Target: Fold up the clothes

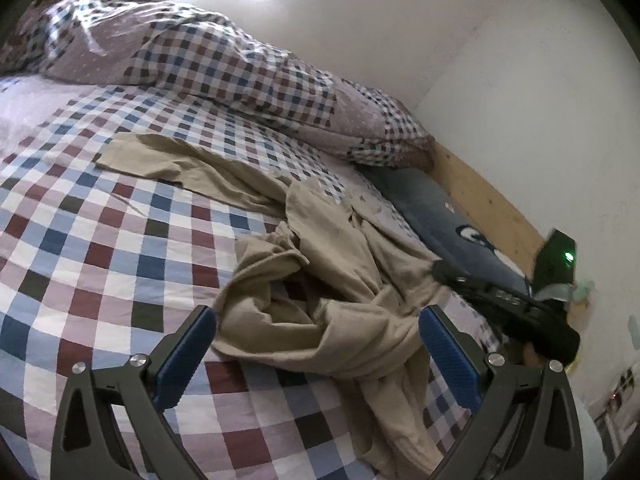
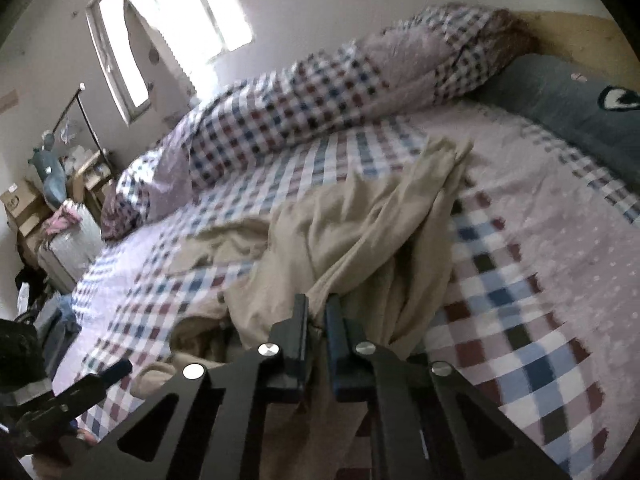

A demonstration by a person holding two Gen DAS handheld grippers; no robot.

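right gripper point(image 2: 318, 312) pinching beige garment point(image 2: 352, 232), left gripper point(image 1: 316, 320) spread

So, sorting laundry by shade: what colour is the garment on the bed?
Plain beige garment, no pattern; clearest in the left wrist view.

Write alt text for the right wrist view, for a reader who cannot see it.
The right tongs are shut on a bunched fold of a crumpled beige garment lying on a checked bedsheet. Behind it a rolled checked duvet lies along the bed, with a grey-blue pillow at the upper right and a bright window at the upper left.
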